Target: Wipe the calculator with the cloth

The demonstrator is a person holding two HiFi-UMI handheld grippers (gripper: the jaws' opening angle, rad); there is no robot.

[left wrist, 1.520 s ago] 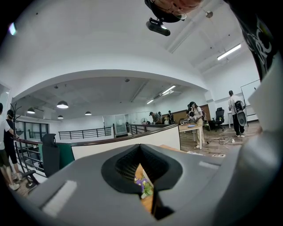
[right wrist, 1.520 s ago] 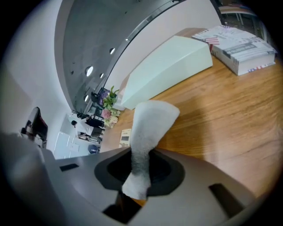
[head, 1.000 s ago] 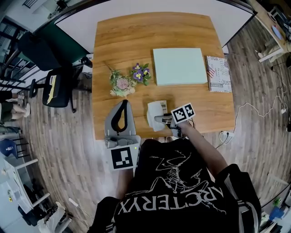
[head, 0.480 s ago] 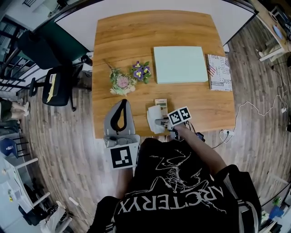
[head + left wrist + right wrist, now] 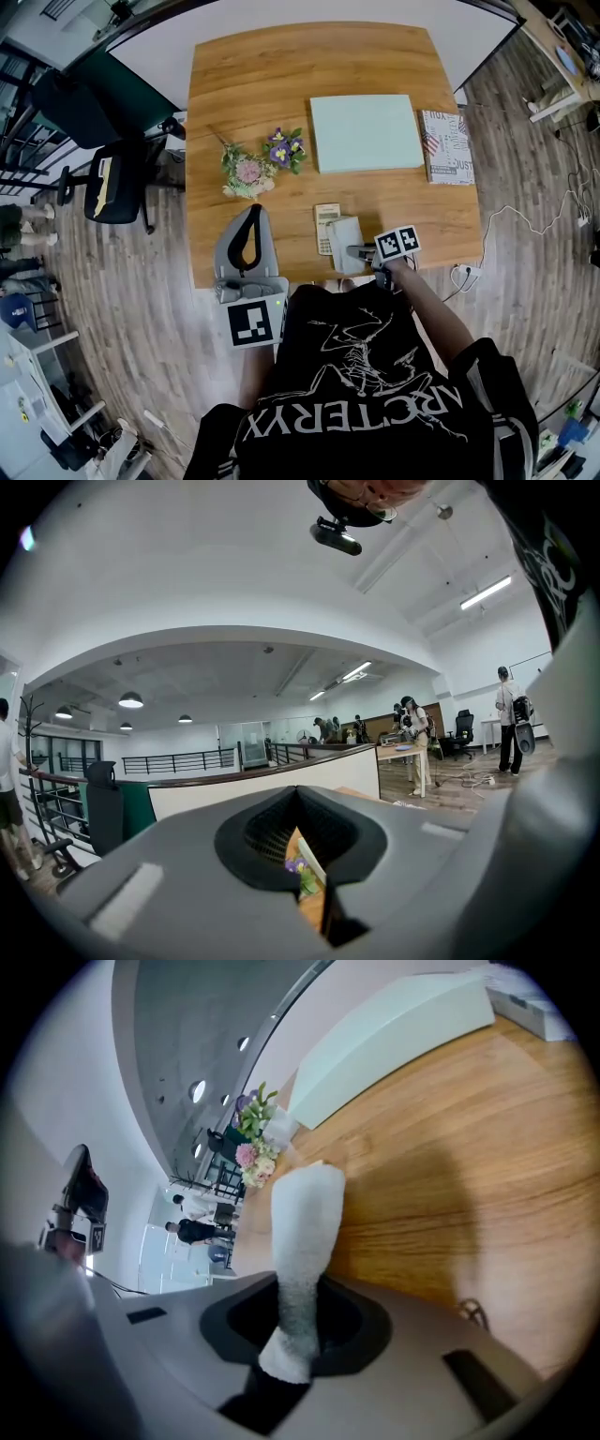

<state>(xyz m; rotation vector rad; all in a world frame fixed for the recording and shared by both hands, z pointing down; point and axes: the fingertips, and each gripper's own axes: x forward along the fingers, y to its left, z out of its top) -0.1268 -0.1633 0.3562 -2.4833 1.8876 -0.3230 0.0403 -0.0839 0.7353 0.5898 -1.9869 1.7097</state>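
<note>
Head cam: up over the person, pitched steeply down, far enough back to take in the whole table plus the floor round it. Left gripper cam: sits behind the jaws, tilted up, so it's mostly ceiling and far office, and only a slit past the jaw tips shows tabletop. Right gripper cam: rolled sideways, very close to the wood, looking along the cloth sticking out ahead of its jaws. Overlap: flowers, ahead of both grippers, show in all three views. The pale green board beyond them is clear in the head and right gripper views.
</note>
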